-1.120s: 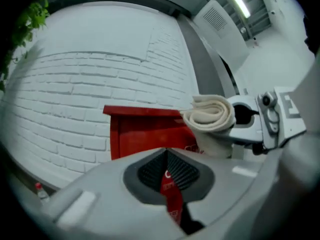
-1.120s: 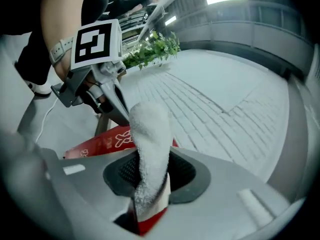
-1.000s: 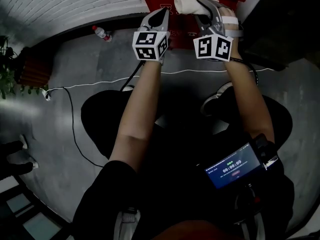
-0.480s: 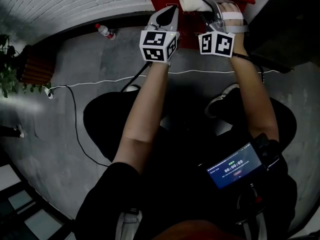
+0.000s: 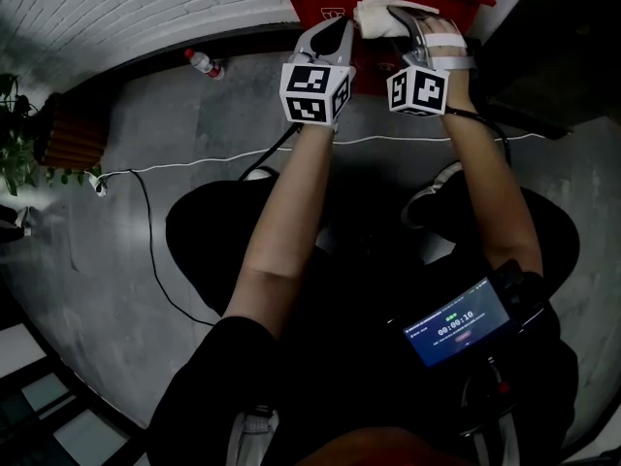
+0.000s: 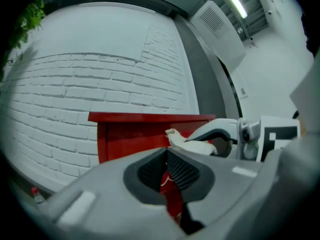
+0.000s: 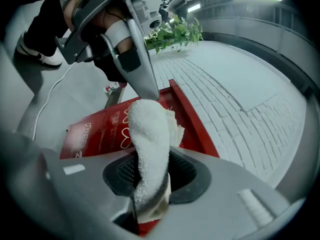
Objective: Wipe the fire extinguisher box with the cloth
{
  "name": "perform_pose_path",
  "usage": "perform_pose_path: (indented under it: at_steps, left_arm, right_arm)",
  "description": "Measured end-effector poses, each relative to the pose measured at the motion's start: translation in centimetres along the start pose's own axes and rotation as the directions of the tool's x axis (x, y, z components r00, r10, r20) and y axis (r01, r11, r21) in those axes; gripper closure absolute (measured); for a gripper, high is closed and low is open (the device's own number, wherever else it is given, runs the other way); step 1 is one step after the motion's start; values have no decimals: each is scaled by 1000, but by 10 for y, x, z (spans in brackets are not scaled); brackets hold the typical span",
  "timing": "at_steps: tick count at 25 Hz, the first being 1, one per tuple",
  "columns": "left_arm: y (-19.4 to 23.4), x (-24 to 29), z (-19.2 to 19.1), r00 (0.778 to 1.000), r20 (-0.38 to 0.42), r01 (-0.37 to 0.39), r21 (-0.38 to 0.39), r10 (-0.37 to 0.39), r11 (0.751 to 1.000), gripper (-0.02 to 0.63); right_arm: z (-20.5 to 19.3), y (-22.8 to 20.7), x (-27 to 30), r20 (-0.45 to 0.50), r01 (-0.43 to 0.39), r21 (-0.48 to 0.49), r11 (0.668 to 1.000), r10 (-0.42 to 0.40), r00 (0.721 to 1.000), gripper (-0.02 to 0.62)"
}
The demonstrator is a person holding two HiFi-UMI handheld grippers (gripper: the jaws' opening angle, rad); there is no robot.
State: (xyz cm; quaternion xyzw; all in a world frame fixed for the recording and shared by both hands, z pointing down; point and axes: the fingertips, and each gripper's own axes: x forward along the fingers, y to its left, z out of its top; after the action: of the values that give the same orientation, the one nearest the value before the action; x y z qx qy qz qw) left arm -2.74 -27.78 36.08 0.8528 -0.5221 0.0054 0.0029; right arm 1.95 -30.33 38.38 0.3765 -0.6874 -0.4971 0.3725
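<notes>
The red fire extinguisher box (image 5: 325,0) stands against the wall at the top of the head view. My right gripper (image 5: 393,15) is shut on a white cloth (image 5: 378,13) and presses it on the box front just below the top edge. The right gripper view shows the cloth (image 7: 150,144) bunched between the jaws of the right gripper (image 7: 150,171), with the box (image 7: 95,131) behind. My left gripper (image 5: 335,29) hovers beside it at the box front, shut and holding nothing. In its own view the left gripper (image 6: 167,156) faces the box (image 6: 130,134); the cloth (image 6: 192,145) shows at right.
A white brick wall (image 5: 126,8) runs behind the box. A plastic bottle (image 5: 201,62) lies at the wall's foot to the left. A white cable (image 5: 194,163) crosses the grey floor. A potted plant (image 5: 15,134) stands far left. A dark object (image 5: 553,47) sits right of the box.
Both grippers have drifted slightly right in the view. The cloth, still pinched in the right gripper, has slid a little lower on the box front.
</notes>
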Motion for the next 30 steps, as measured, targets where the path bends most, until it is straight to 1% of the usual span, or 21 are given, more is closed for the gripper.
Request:
perform_pose_path:
  at_steps: [8,15,17,22,26,28,30]
  left_arm:
    - [-6,8,-29,999,-43,5,-16,-5,1000,607]
    - [2,12,-63,997,-78,-13,-43,9,999,607]
    - [6,13,-78,995,-93,-24,-50,19,998,607]
    - [5,15,-108,990,-137,-18,-74,8,997,607]
    - [10,17,-134,986,-167,-30,-80,16,996,607]
    - [10,18,-145,983,-183,-31,-92,14,995,607]
    - [14,20,-160,980,-196,-40,-87,22,995,607]
  right_arm:
    - [-7,48,9,-18,-91,15,996,92,996,483]
    - [-11,87,17,-20,-154,3,988,154,988,483]
    - [-13,102,19,-24,-184,0,983,184,983,483]
    - [-20,140,24,-30,-253,5,968,253,967,485]
    - [-30,171,28,-54,-313,21,950,313,948,487]
    - [-35,184,30,-59,-331,34,943,332,941,486]
    - [-38,195,32,-62,-342,34,939,344,937,488]
